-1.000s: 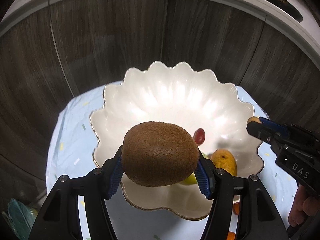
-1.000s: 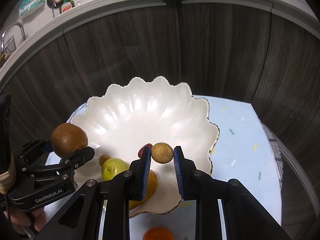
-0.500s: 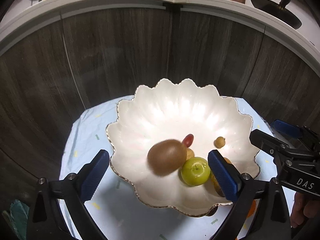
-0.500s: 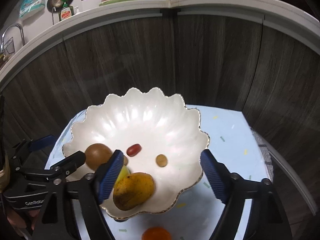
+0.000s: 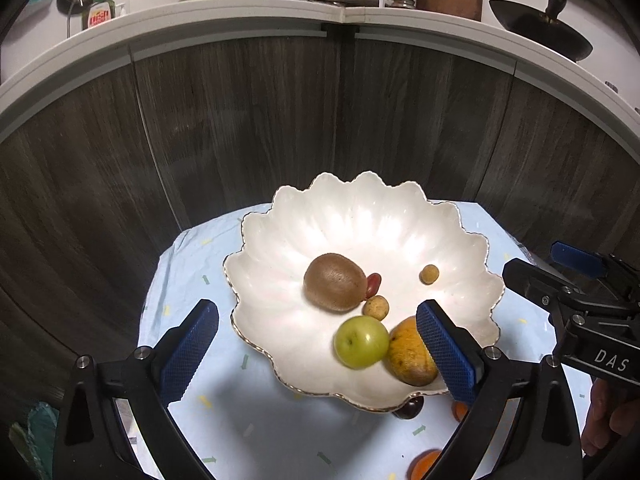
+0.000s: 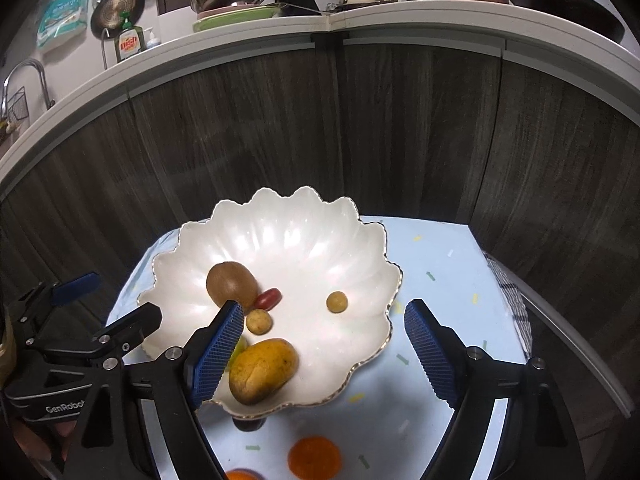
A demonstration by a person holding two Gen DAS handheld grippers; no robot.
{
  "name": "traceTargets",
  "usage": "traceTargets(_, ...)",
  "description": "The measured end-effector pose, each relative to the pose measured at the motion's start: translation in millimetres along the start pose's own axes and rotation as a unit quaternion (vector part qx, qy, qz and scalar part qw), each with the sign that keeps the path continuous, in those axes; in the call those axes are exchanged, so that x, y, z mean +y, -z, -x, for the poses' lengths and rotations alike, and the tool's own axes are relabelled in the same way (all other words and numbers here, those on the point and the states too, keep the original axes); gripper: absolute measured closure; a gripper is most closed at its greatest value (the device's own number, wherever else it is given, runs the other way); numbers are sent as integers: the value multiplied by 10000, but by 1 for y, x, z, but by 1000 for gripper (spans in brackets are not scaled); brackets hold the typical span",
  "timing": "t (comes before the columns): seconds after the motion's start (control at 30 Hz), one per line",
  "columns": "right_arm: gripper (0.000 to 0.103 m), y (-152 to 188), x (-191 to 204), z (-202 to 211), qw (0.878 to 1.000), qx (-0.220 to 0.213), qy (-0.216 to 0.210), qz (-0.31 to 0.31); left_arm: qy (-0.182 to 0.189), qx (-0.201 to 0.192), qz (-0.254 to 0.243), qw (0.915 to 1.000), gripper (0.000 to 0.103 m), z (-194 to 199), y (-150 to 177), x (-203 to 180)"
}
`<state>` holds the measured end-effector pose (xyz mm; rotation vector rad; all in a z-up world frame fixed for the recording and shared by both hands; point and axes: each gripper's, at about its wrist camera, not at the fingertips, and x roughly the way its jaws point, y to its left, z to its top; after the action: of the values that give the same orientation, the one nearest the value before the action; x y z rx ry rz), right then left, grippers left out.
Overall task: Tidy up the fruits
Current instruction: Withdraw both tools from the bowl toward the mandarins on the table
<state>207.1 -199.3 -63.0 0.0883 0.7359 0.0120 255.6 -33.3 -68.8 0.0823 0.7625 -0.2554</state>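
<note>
A white scalloped bowl (image 5: 360,184) (image 6: 304,194) stands on a pale blue cloth. In it lie a brown kiwi (image 5: 335,282) (image 6: 230,282), a red grape (image 5: 374,283) (image 6: 269,298), two small tan fruits (image 5: 429,274) (image 6: 337,302), a green apple (image 5: 361,342) and a mango (image 5: 410,354) (image 6: 264,370). My left gripper (image 5: 316,312) (image 6: 120,296) hangs open above the bowl's near side, holding nothing. My right gripper (image 6: 324,312) (image 5: 534,258) is open and bare too, above the bowl's near right rim. In the right wrist view its left finger hides most of the apple.
Orange fruits (image 6: 314,456) (image 5: 426,462) lie on the cloth (image 6: 440,272) in front of the bowl, and a dark fruit (image 6: 248,424) (image 5: 410,408) sits under its near rim. Dark wood cabinet fronts (image 5: 280,120) rise close behind. The countertop (image 5: 240,20) above carries dishes and pots.
The left gripper opened and the kiwi dropped into the bowl. The right gripper opened and its small tan fruit now lies in the bowl. Both grippers rose and drew back.
</note>
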Motion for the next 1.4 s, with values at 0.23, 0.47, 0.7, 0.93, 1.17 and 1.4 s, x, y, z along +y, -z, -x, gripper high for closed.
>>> traceTargets(0.23, 20, 1, -1, 19, 9999, -113, 12, -56, -4, -113, -48, 9999, 2, 17, 1, -4)
traceTargets(0.47, 20, 5, -2, 37, 9997, -220, 42, -68, 4, -199, -97, 9998, 2, 34, 5, -9)
traceTargets(0.7, 20, 11, -5, 50, 9995, -285, 49, -87, 12, -239, -133, 9996, 2, 48, 8, -16)
traceTargets(0.93, 20, 20, -10, 60, 9994, -310, 55, -107, 11, -224, -169, 9996, 2, 58, 17, -24)
traceTargets(1.17, 20, 28, -12, 64, 9996, -284, 26, -84, -6, -112, -161, 9998, 2, 63, 30, -30)
traceTargets(1.4, 20, 39, -15, 67, 9998, -197, -30, -20, 6, -16, -140, 9999, 2, 65, 44, -33)
